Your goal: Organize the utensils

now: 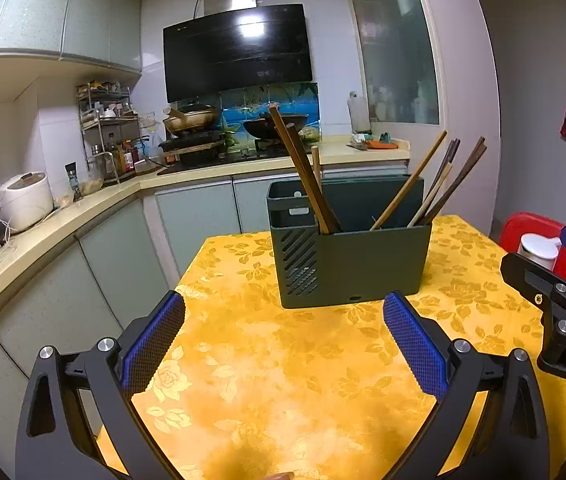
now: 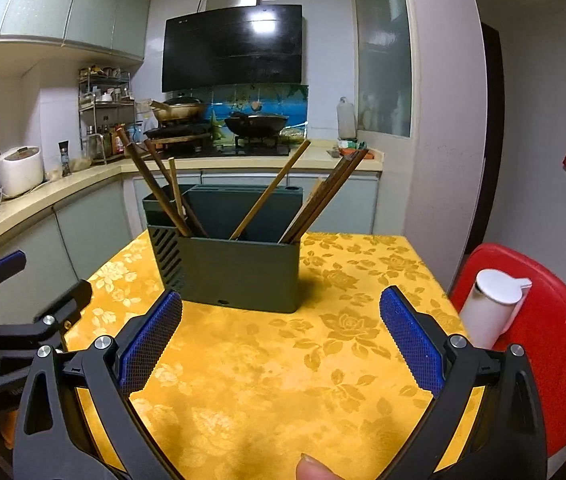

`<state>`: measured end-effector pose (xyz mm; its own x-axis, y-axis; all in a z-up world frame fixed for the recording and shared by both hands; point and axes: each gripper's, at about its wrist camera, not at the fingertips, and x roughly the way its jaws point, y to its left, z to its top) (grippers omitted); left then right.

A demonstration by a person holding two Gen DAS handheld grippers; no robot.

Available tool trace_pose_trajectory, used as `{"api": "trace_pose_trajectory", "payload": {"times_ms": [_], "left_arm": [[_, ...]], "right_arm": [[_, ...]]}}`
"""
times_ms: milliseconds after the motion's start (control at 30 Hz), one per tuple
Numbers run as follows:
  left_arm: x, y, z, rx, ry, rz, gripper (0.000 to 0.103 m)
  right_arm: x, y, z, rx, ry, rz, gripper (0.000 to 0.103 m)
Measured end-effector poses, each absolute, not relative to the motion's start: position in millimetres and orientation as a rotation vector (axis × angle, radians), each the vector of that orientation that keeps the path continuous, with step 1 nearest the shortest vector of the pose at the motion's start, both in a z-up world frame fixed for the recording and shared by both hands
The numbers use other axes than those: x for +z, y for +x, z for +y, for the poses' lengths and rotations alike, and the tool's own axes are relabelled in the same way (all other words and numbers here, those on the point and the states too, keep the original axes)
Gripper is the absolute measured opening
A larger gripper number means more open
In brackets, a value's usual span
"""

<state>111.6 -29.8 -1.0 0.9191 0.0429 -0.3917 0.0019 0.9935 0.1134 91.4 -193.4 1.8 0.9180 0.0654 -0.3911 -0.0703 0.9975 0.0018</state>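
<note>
A dark green utensil holder is standing on the yellow floral bench, chopsticks leaning out both ends. Left gripper and right gripper are hovering nearby, fingers wide, empty. A white jug is sitting on a red stool beside it.

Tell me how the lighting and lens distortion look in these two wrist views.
Left wrist view: a bright ceiling-light glare sits on the glossy black range hood, and fisheye bending curves the pale kitchen counter. Right wrist view: the same glare on the hood, dark vignette corners, and a blurred fingertip at the bottom edge; the dark green plastic utensil holder stays sharp on the yellow floral tablecloth.
</note>
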Motion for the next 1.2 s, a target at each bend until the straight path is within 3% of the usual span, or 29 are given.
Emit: {"api": "trace_pose_trajectory", "payload": {"times_ms": [1200], "left_arm": [[2,108,-18,0.043,0.043,0.386,0.096]], "right_arm": [[2,83,-192,0.088,0.014,0.335,0.096]]}}
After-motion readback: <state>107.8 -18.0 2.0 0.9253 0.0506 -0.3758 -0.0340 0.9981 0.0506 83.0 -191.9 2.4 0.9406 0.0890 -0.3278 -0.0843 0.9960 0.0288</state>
